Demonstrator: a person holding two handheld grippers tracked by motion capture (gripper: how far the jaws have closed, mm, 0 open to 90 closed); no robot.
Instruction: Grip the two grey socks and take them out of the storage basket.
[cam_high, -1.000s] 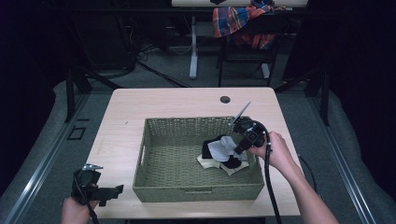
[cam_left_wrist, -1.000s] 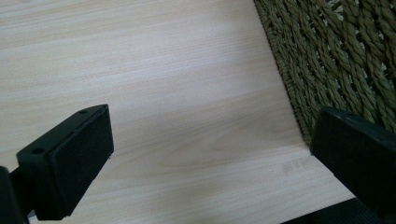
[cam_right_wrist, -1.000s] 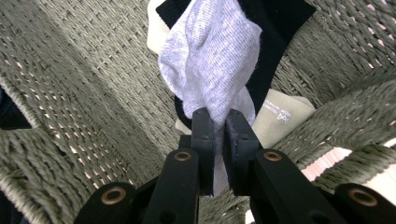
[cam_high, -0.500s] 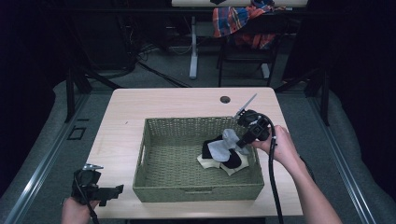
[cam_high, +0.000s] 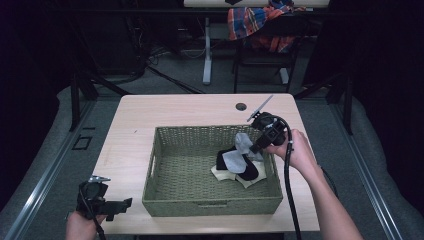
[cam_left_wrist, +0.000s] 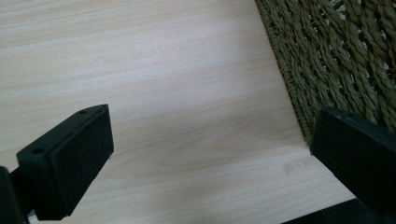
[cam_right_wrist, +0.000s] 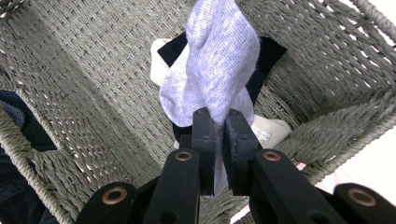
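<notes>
— What did you see from where you stood?

— A pale wooden bench (cam_high: 165, 112) with a big green woven basket (cam_high: 172, 172) sitting on its near half. The floor around it was grey, and on the far side a plaid cloth (cam_high: 260, 20) hung over a chair.

— And inside the basket?

— A small heap of socks at its right end: a black sock (cam_high: 250, 172) lying over a cream one (cam_high: 220, 171), both on the woven bottom.

— Were the hands busy?

— The right one was. The right gripper (cam_high: 254, 146) was over the right side of the basket, tilted down into it, and its fingers (cam_right_wrist: 205, 140) were pinched tight on a light grey sock (cam_right_wrist: 219, 70). The sock hung from the pinch above the heap; in the high view its lower end (cam_high: 234, 161) lay against the black sock, though I couldn't tell whether it rested there or just hung in front.

— And the other hand?

— The left gripper (cam_high: 120, 204) was low at the near left corner of the bench, just left of the basket's near corner. Its fingers (cam_left_wrist: 74, 158) stood wide apart with nothing but bare bench between them, the right one close to the basket wall (cam_left_wrist: 336, 56).
</notes>
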